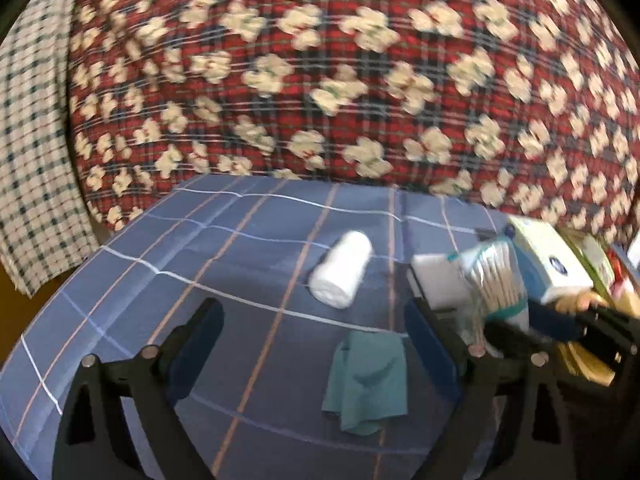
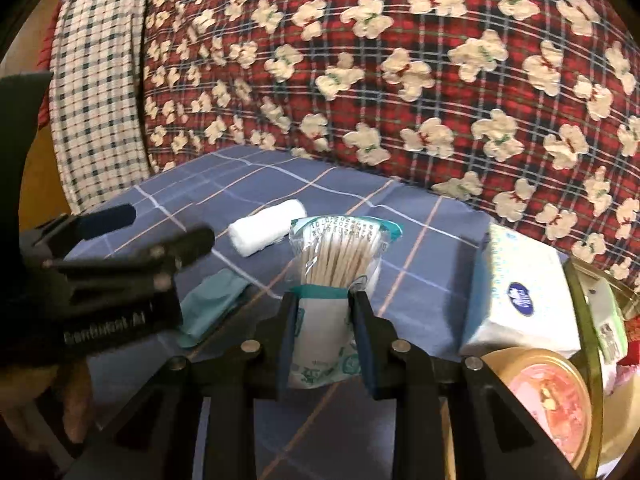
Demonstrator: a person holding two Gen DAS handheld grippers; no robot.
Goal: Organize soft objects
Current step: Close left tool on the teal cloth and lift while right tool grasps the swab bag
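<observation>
My right gripper [image 2: 323,300] is shut on a clear bag of cotton swabs [image 2: 340,256] and holds it upright by its lower half, above the blue plaid cloth [image 2: 420,220]. In the left wrist view the same bag [image 1: 496,280] stands at the right, in that gripper [image 1: 516,320]. A white gauze roll [image 1: 342,268] lies on the cloth just beyond my left gripper [image 1: 312,306], which is open wide and holds nothing. A crumpled teal cloth [image 1: 366,384] lies between its fingers, nearer the right one. In the right wrist view the left gripper [image 2: 168,226] is at the left, beside the roll [image 2: 266,226].
A white and blue tissue pack [image 2: 520,300] sits right of the bag. Beside it are a round tin with a pink lid [image 2: 548,392] and a gold-rimmed basket [image 2: 580,292]. A red quilt with cream bears [image 1: 320,80] rises behind, and a checked cloth [image 1: 36,160] is at the left.
</observation>
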